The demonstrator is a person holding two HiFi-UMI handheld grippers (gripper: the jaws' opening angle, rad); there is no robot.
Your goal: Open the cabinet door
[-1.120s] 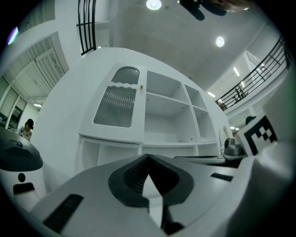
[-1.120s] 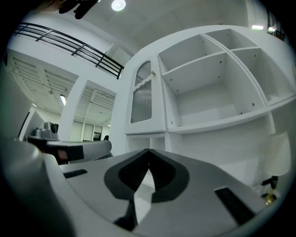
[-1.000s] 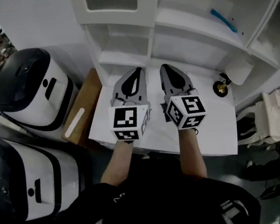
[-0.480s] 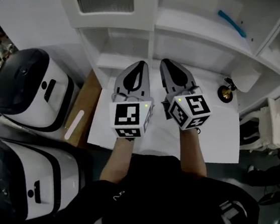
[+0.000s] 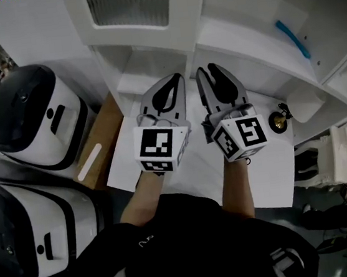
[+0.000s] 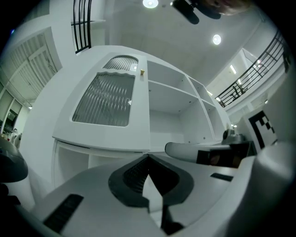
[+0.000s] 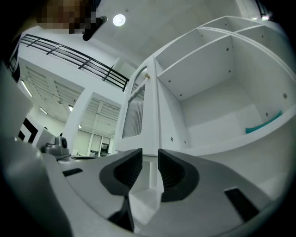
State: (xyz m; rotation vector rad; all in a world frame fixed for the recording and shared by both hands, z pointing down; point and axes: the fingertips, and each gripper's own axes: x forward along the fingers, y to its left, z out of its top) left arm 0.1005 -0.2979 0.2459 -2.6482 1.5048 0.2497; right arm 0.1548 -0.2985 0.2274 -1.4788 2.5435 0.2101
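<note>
Cabinet door (image 5: 126, 9) ahead — left hand-held gripper (image 5: 177, 78) closed, right hand-held gripper (image 5: 208, 69) parted

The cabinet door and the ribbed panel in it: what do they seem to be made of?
Cabinet door: probably painted wood or board. Its frame is opaque white, smooth and even, with no visible grain.
Ribbed panel: looks like reeded glass or clear plastic. It is grey and translucent, with fine vertical ridges that catch the light. Which of the two it is cannot be told.
</note>
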